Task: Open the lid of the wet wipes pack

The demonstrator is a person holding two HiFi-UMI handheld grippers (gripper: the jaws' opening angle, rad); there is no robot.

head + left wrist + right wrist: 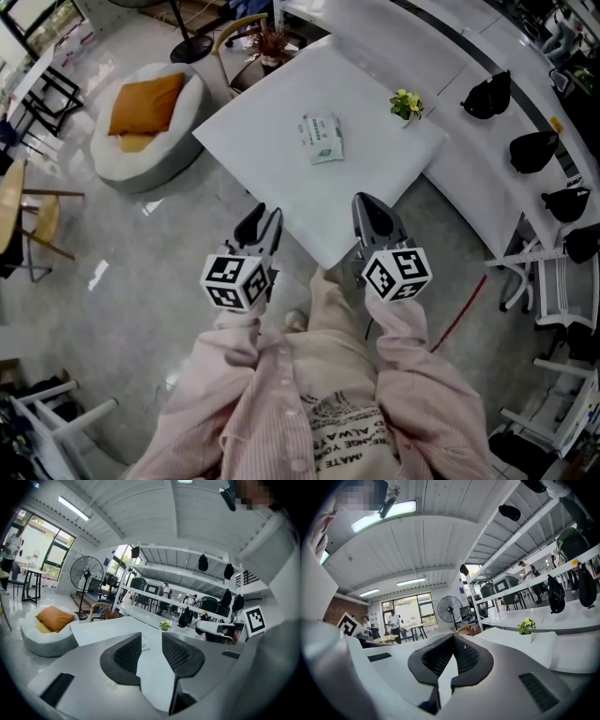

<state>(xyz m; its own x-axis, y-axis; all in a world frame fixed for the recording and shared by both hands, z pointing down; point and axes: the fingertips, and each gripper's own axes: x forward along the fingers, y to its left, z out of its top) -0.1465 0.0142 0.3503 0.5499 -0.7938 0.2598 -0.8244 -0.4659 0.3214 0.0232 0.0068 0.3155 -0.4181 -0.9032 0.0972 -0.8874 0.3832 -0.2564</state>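
Note:
The wet wipes pack [322,137] is a white and green packet lying flat near the middle of the white square table [281,178], lid closed as far as I can tell. My left gripper [262,228] hovers at the table's near corner, empty, jaws a little apart. My right gripper [375,217] is held beside it over the near edge, tips together on nothing. Both are well short of the pack. In the left gripper view a sliver of the pack [144,644] shows between the jaws of the left gripper [151,637]. The right gripper [453,638] looks across the table.
A small potted plant [406,103] stands at the table's far right corner. A grey beanbag with an orange cushion [145,117] lies left of the table. A long white counter [487,178] carrying black bags [487,94] runs along the right, with white chairs [553,291] beside it.

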